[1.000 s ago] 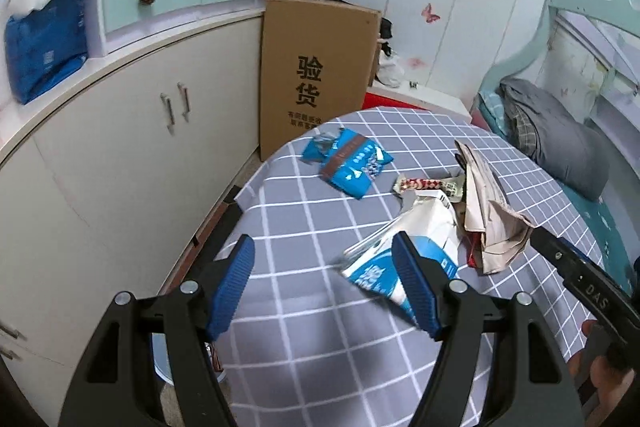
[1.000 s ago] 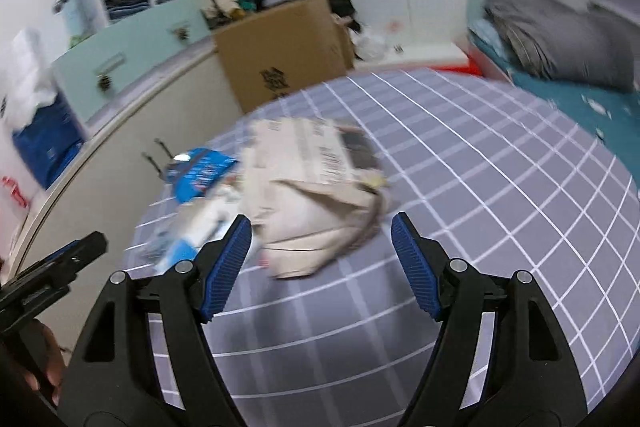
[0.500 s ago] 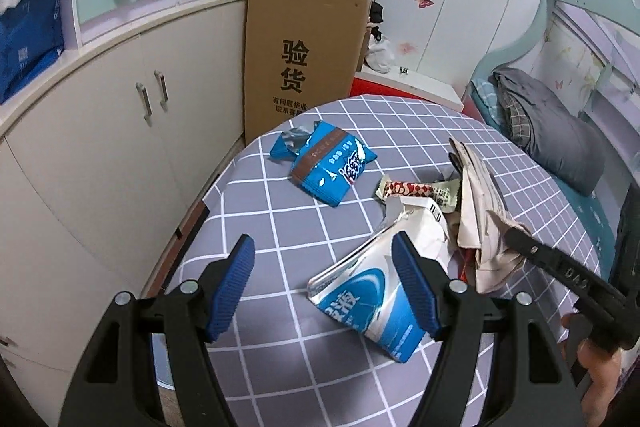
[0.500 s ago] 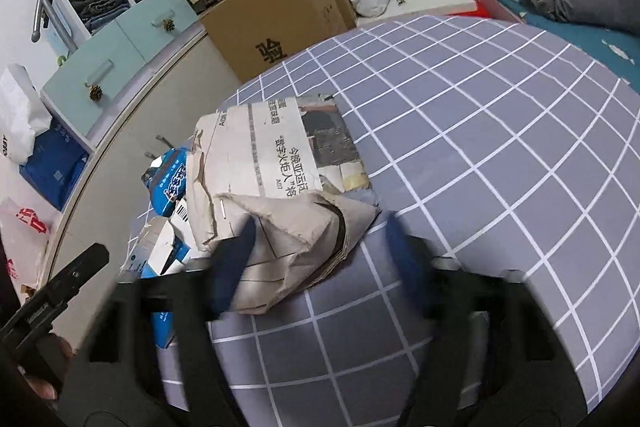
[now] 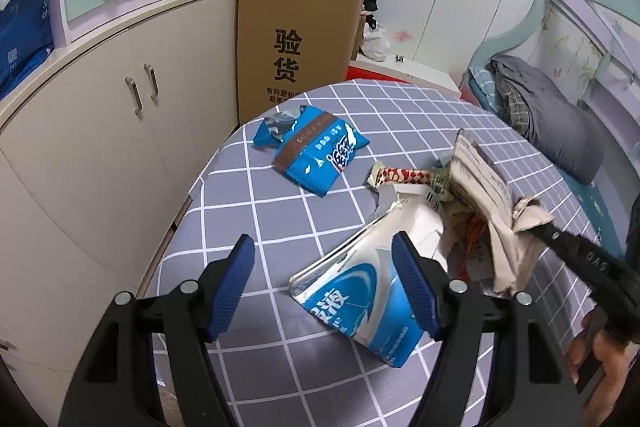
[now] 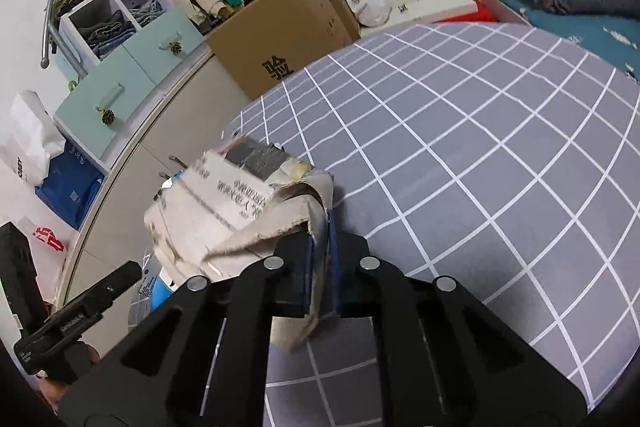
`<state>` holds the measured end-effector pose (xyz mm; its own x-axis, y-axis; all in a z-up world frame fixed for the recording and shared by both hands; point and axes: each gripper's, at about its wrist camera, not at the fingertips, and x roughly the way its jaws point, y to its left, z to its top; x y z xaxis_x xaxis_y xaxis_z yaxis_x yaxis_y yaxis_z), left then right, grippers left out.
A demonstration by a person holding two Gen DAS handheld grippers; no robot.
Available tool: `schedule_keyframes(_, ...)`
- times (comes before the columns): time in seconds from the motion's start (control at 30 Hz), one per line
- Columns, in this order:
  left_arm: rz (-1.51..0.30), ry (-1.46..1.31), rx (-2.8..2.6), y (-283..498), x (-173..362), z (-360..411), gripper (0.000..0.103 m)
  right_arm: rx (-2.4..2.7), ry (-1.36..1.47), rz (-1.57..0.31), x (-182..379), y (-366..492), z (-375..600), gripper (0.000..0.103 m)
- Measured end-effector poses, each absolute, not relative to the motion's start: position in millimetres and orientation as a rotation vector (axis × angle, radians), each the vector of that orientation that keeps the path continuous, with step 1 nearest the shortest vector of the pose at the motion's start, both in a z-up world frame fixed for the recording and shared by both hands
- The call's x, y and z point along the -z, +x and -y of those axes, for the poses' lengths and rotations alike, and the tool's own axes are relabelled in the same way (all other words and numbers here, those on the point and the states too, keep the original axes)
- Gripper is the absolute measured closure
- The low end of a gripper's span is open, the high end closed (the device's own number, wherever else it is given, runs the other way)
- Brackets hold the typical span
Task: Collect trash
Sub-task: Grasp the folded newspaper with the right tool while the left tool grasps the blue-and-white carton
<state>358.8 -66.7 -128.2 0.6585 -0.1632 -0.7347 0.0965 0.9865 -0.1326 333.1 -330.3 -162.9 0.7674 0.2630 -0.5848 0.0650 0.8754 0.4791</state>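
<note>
A matt grey checked cloth (image 5: pixel 280 219) covers the bench, smooth and flat. On it lie a glossy blue foil snack bag (image 5: pixel 316 157), a shiny silver-and-blue plastic pouch (image 5: pixel 360 291) and a crinkled red-patterned wrapper (image 5: pixel 404 175). The beige printed paper bag (image 6: pixel 224 211) looks rough, creased and frayed at its edge, pinched in the right claw (image 6: pixel 320 267) of matt black plastic with ribbed blue pads. The left claw (image 5: pixel 324 287) has the same finish. A plain brown cardboard box (image 5: pixel 296 39) stands by satin cream cabinet doors (image 5: pixel 120 115) with brushed metal handles.
</note>
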Motion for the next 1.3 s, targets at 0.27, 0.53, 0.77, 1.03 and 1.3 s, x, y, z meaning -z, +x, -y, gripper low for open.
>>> schedule_keyframes(0.27, -0.898, -0.031, 0.156, 367, 147, 67, 0.067, -0.106, 0.488, -0.650, 155, 328, 328, 0.096)
schedule_keyframes(0.53, -0.841, -0.115, 0.209, 345, 127, 59, 0.097, -0.112, 0.476, -0.562, 130, 310, 325, 0.096)
schedule_keyframes(0.77, -0.841, -0.212, 0.337, 316, 118, 38, 0.098, -0.135, 0.446, -0.509, 101, 291, 303, 0.096)
schedule_keyframes(1.03, -0.761, -0.314, 0.269, 275, 110, -18, 0.098, -0.208, 0.380, -0.492, 81, 274, 251, 0.096)
schedule_keyframes(1.3, -0.703, -0.414, 0.073, 226, 121, -121, 0.098, -0.353, 0.282, -0.548, 90, 276, 143, 0.096)
